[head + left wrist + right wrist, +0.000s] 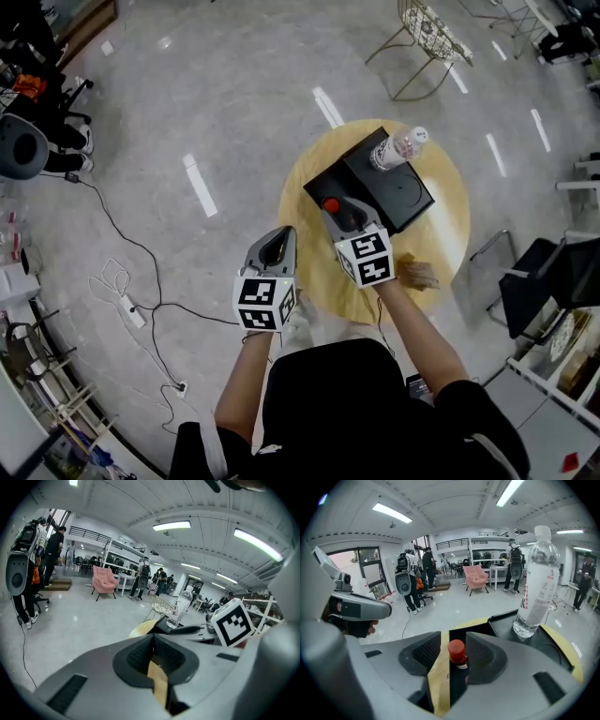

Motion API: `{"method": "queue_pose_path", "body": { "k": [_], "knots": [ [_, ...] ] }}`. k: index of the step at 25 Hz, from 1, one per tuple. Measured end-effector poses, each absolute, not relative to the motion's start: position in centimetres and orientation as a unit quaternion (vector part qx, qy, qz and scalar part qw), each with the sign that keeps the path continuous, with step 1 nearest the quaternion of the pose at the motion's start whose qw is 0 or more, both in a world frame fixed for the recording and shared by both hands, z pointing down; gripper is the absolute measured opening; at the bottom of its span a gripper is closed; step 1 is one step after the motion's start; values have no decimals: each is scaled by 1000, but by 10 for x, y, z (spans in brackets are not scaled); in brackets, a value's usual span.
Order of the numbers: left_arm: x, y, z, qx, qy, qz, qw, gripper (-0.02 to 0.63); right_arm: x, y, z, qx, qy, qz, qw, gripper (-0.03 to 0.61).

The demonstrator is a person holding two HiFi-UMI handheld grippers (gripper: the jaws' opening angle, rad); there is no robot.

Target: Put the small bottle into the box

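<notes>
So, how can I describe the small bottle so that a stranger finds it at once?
On the round wooden table lies a black box. At its near left corner, inside the open right claw, stands the small bottle. Unlike the tall clear water bottle behind, it is short and red-capped.

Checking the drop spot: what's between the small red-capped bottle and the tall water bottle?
Nothing loose: only the black box's bare dark surface lies between the small bottle and the water bottle, clearest in the head view.
</notes>
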State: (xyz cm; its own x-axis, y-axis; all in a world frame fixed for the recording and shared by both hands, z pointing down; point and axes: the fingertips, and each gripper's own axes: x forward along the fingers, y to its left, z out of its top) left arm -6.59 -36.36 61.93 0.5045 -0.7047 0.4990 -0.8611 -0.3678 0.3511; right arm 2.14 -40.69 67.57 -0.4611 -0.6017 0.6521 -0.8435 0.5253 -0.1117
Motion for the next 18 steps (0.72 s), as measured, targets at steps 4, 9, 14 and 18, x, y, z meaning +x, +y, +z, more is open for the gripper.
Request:
{"method": "queue_pose_path", "body": {
  "k": [4, 9, 14, 18],
  "knots": [
    [-67, -354, 600, 824, -476, 122, 282, 12, 25, -397, 657, 454, -823, 207, 271, 149],
    [-77, -346, 577, 834, -474, 110, 260, 12, 24, -390, 627, 476, -820, 202, 247, 137],
    [-85, -332, 549, 841, -476, 97, 238, 12, 30, -377, 593, 501, -815, 179, 229, 78],
    [-90, -318, 525, 850, -473, 83, 217, 12, 31, -362, 564, 520, -813, 166, 205, 42]
  ]
}}
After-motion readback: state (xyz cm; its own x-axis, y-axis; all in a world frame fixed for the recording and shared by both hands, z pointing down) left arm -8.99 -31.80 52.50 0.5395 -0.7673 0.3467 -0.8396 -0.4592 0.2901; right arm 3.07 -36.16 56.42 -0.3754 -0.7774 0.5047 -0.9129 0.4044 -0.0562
